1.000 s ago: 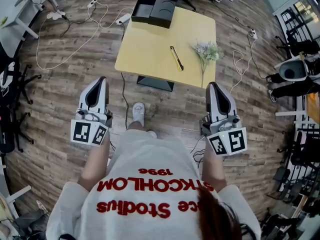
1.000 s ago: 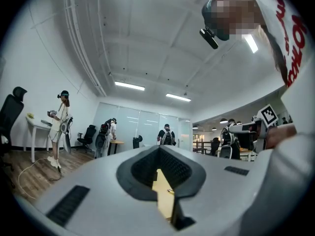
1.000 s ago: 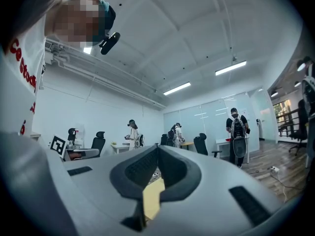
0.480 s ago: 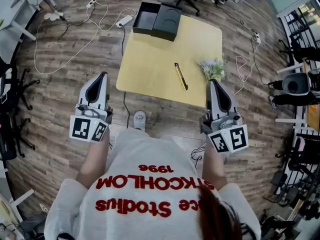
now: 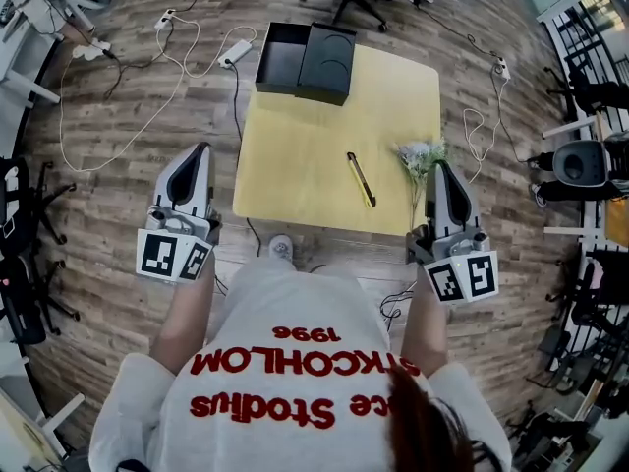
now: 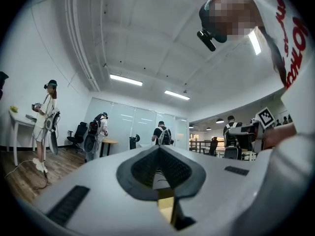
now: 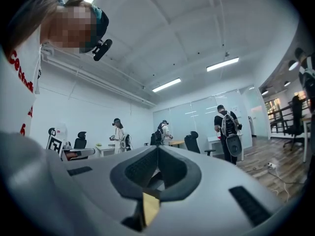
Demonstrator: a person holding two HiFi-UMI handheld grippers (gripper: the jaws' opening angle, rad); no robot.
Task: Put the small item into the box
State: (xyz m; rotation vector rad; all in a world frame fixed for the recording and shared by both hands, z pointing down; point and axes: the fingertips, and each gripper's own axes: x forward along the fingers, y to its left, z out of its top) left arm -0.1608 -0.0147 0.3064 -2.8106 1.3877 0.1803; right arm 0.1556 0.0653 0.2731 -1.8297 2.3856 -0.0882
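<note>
While the slim gold item (image 5: 361, 179) lies slantwise just right of centre, close to the near edge of the yellow table (image 5: 295, 155), a broad stretch of bare tabletop opens to its left. A sprig of pale flowers (image 5: 421, 155) rests just beside it, by the table's right edge. The open black box (image 5: 305, 59) sits at the far edge, upper centre. The left gripper (image 5: 201, 151) at lower left and the right gripper (image 5: 439, 167) at lower right are both off the table, jaws pressed together on nothing. White cables (image 5: 147, 77) trail over the wood floor (image 5: 118, 214) at upper left.
</note>
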